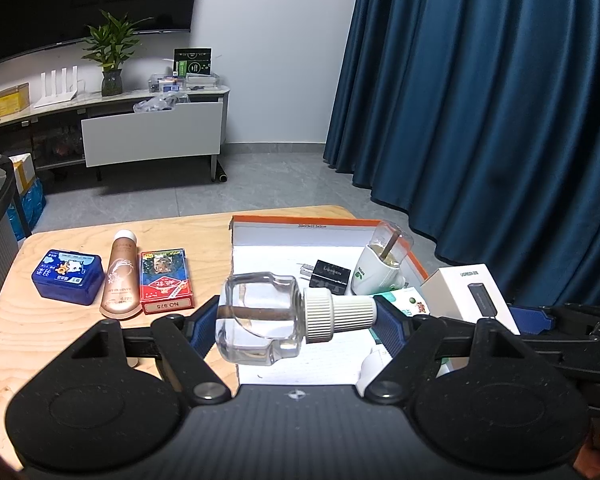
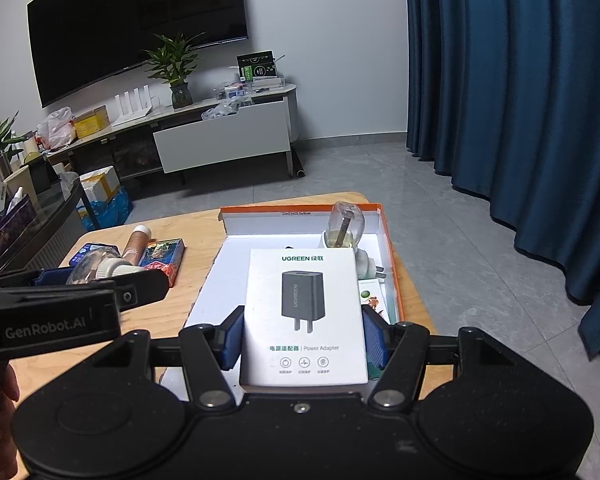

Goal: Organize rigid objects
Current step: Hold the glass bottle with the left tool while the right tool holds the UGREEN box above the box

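Here the left gripper clamped the clear refill bottle lengthwise; the right gripper pinched the adapter box over the orange-rimmed tray, seemingly for sorting.

Clear refill bottles: one
White adapter boxes: one
Black plug adapters: one
Plug-in vaporizers with bottle: one
Open cardboard boxes: one
Blue plastic cases: one
Tubes: one
Red card packs: one
Small green-printed boxes: one
Wooden tables: one
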